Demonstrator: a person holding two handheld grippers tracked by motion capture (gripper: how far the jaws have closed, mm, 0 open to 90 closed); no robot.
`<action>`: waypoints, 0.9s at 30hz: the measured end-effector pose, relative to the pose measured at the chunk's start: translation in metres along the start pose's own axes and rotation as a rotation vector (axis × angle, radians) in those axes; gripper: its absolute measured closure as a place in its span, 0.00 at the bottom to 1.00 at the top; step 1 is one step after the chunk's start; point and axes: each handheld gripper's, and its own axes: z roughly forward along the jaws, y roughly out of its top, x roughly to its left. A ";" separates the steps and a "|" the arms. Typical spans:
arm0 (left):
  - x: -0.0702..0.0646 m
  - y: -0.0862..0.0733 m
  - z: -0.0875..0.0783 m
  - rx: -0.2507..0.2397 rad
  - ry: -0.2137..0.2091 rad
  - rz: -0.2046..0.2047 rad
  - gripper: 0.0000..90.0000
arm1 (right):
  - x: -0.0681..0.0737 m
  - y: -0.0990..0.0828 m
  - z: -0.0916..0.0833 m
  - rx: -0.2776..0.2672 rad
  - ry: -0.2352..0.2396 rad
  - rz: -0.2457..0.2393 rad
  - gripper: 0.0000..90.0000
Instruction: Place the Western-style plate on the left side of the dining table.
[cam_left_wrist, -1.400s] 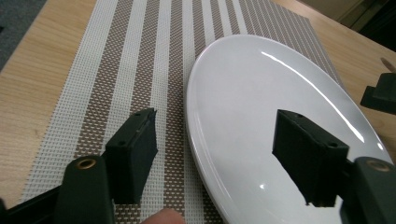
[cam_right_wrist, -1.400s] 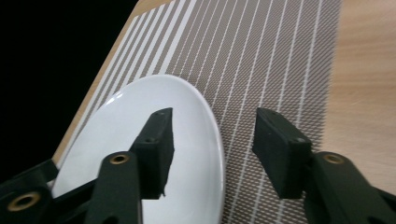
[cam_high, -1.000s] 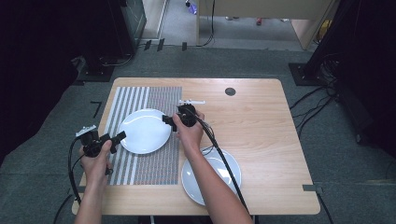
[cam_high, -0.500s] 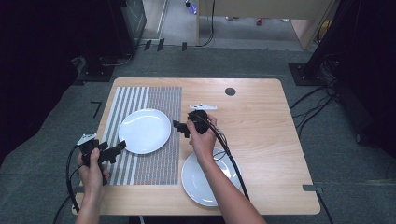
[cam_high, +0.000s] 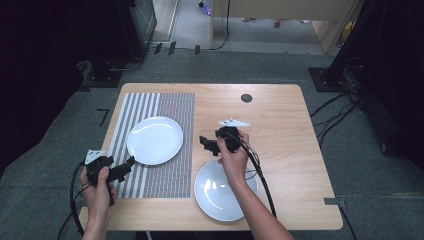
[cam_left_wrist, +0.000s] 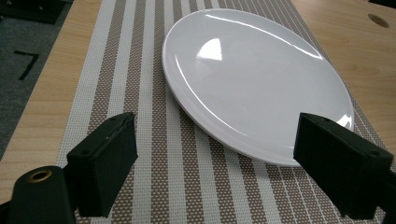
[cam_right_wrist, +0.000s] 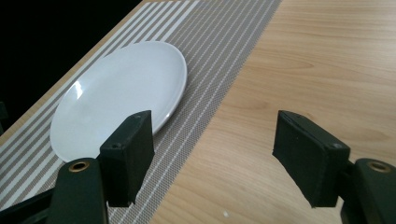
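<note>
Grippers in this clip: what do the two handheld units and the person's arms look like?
Both the left gripper and right gripper are black, each with two blocky rectangular jaws, a brass-coloured ringed hole near a jaw base, a grey three-cornered plate on top and a black cable trailing back along the arm. The forearms are bare; no sleeves show.

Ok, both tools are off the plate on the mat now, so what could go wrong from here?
1. The right forearm lies across the second plate, which sits close to the table's near edge; dragging the arm back could nudge it toward that edge.
2. The left tool, open, sits just off the rim of the plate on the mat; a forward move could shove it.
3. The right tool, open and empty, trails a cable past the second plate, which might snag.
</note>
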 end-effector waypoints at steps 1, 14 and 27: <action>-0.002 -0.003 -0.001 0.001 0.000 0.008 0.15 | -0.005 -0.004 -0.007 -0.002 -0.004 0.003 0.32; -0.011 -0.019 -0.008 -0.005 0.004 0.063 0.10 | -0.040 -0.030 -0.047 -0.015 -0.049 0.025 0.30; -0.005 -0.030 -0.014 0.002 0.038 0.078 0.10 | -0.069 -0.054 -0.084 -0.036 -0.089 0.038 0.29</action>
